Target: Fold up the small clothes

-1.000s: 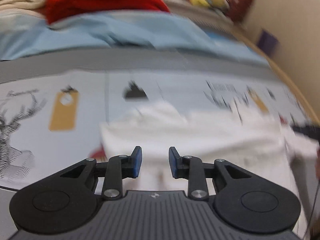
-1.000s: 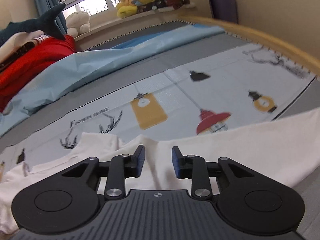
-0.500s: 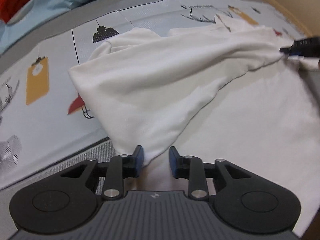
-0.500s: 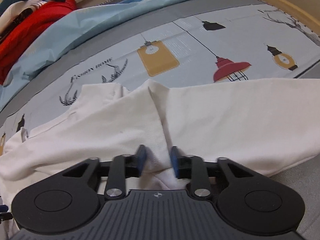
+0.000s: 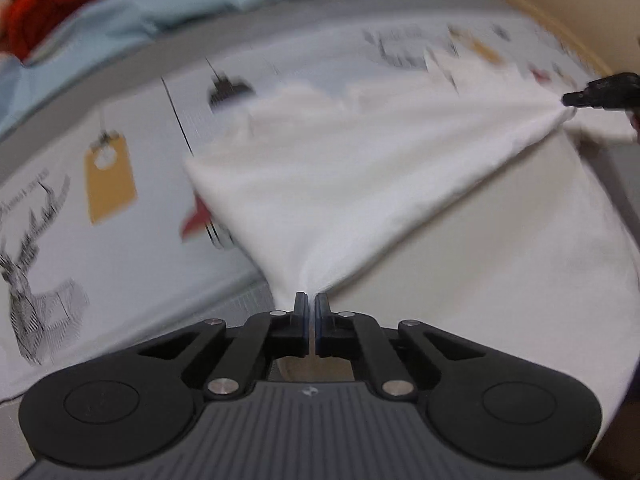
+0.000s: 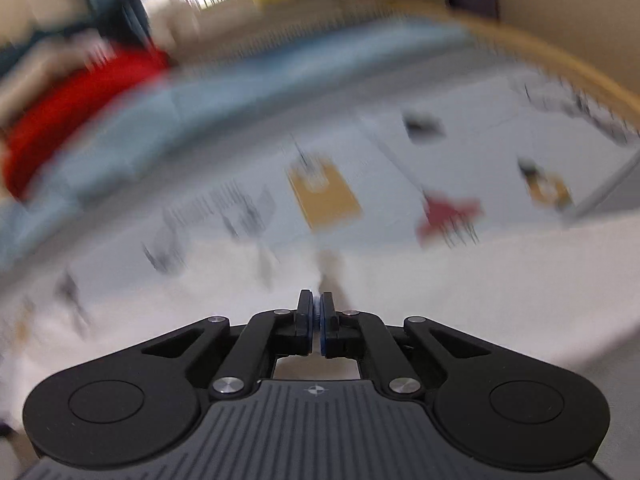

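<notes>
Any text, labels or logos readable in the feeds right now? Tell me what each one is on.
None can be read.
Sheet: dark printed lettering near the far edge, too blurred in the left view.
Same lettering in the right view: motion-smeared, unreadable.
Left gripper and right gripper: a small emblem on each body, no words.
Shirt: no print visible.

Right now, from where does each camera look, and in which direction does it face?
Left wrist: on the left gripper, looking along its closed fingers over the white garment on the printed sheet; the right gripper pinches the far corner.
Right wrist: on the right gripper, blurred, facing the window and red cloth; its fingers are closed on the garment.
Shared: garment, sheet, red cloth.
</notes>
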Demonstrator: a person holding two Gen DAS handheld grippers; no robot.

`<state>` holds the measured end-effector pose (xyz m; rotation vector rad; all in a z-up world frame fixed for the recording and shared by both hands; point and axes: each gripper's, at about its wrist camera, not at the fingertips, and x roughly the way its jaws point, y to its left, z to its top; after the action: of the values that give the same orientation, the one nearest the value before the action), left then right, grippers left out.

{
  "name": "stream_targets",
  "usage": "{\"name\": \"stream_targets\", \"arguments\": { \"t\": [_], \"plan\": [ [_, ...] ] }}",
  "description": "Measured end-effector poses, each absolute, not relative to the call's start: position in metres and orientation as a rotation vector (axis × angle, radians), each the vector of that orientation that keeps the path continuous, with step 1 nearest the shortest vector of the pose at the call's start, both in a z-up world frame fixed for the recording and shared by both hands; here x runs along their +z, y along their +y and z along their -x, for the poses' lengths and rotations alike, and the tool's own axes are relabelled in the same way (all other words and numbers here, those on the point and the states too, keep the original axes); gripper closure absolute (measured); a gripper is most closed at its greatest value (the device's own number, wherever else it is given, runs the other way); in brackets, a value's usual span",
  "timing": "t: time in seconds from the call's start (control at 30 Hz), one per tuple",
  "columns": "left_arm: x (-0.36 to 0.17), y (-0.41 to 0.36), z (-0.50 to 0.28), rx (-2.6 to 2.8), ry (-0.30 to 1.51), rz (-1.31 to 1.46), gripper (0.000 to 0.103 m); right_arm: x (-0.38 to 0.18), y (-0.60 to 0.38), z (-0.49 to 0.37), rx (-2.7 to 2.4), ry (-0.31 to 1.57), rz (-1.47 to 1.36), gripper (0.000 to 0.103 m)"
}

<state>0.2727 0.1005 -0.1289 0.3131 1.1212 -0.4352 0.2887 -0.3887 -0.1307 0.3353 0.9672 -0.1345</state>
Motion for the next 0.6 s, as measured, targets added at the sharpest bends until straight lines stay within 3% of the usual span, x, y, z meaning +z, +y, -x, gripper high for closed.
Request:
{"name": "stream_targets", "arguments": {
  "t": [0.07, 0.17, 0.23, 0.37, 0.47, 0.6],
  "plan": [
    [-0.135, 0.096, -0.267, -0.453, 1.157, -0.369, 0.097, -0.141, -0.387, -0.288, -0.219, 1.010, -0.257, 0.097],
    [-0.118, 0.101, -0.268, -0.484, 1.103, -0.267, 0.086, -0.118, -0.389, -0.279, -0.199, 0.859, -0.321, 0.096],
    [-0.108, 0.109, -0.274, -0.485, 1.051, -0.140, 0.086, -0.105, -0.378, -0.273, -0.093, 0.772, -0.321, 0.096],
    [-0.127, 0.119, -0.288, -0.397, 1.086, -0.037, 0.086, -0.139, -0.358, -0.283, 0.047, 0.980, -0.316, 0.083],
    [-0.153, 0.111, -0.290, -0.317, 1.207, -0.147, 0.087, -0.159, -0.360, -0.281, 0.002, 1.051, -0.309, 0.086],
    [-0.141, 0.110, -0.292, -0.326, 1.122, -0.073, 0.087, -0.152, -0.370, -0.276, -0.006, 1.028, -0.329, 0.085]
  ]
}}
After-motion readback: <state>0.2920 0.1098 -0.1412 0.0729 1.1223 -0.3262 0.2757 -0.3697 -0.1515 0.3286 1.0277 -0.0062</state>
